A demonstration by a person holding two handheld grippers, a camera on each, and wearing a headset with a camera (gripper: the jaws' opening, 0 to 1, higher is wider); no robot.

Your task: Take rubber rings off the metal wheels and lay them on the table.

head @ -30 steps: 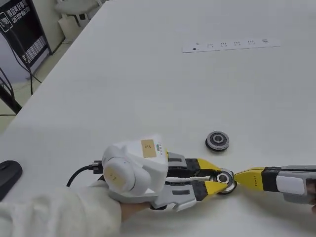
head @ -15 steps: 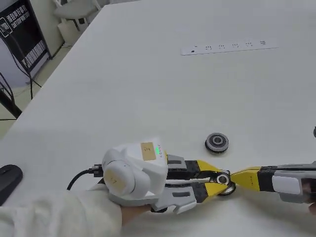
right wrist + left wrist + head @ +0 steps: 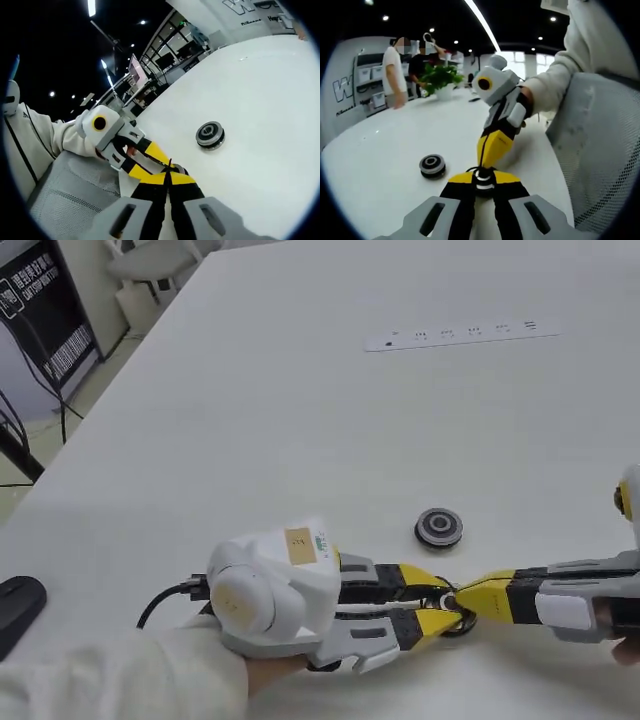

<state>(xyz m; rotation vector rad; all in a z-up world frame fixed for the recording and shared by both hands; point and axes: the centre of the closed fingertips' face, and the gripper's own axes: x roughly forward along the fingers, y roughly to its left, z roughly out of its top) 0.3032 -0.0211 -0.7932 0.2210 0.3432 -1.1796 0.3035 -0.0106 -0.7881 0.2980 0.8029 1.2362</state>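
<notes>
Left tool (image 3: 445,609): jaws clamped on a metal wheel (image 3: 483,179), bracing it against the surface (image 3: 300,420). Right tool (image 3: 169,174): tips pressed together at that wheel's rim, apparently pinching its rubber ring (image 3: 472,586) to peel it off. Second wheel (image 3: 439,526): ring on, lying just beyond both tips.

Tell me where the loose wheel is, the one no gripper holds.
The loose wheel lies on the white table, in the head view just beyond where the left gripper and right gripper meet, right of centre.
</notes>
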